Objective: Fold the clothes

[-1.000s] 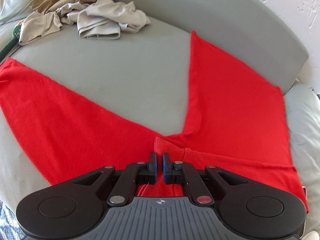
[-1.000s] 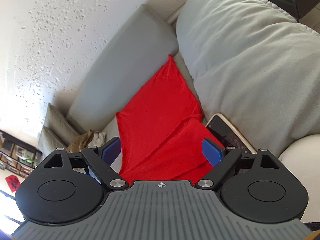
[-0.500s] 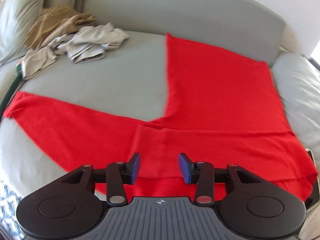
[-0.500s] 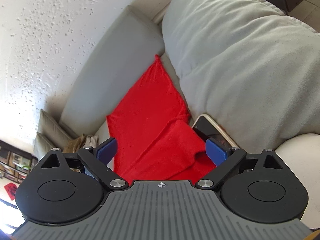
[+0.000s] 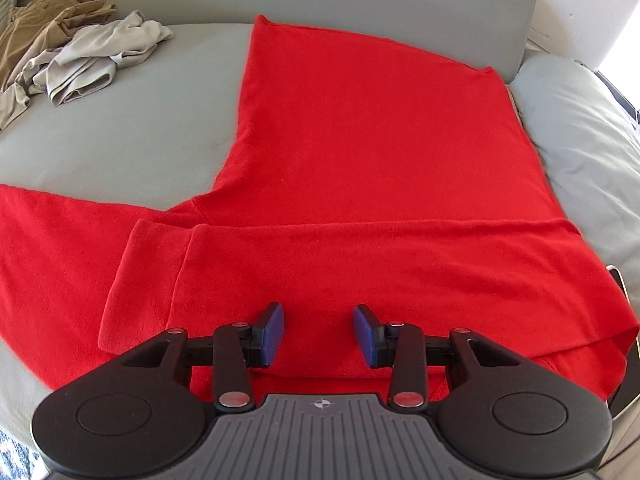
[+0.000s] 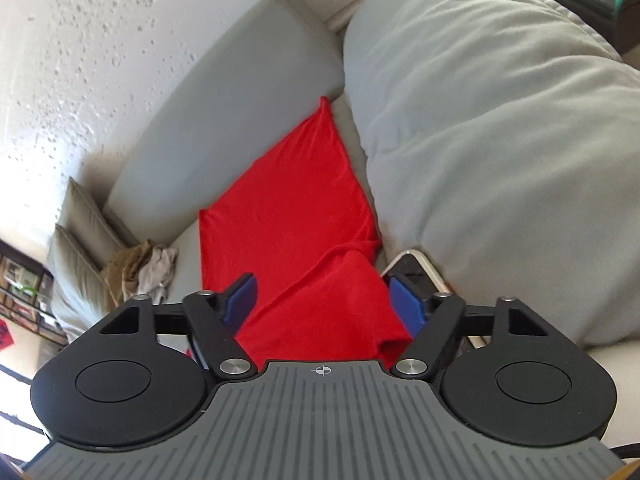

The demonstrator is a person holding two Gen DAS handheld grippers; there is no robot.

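The red garment [image 5: 360,152] lay spread on the sofa [image 5: 120,128], its left end cut off by the frame, its near folded edge under the left tool [image 5: 318,334], whose jaws were closing empty, while the right tool [image 6: 322,300] was closing around a raised fold, pads apart from it.

Big grey couch [image 5: 120,128] with a puffy cushion [image 6: 500,140] on one side, a phone [image 6: 416,268] wedged just beside it, and a speckled white wall [image 6: 100,40] behind.
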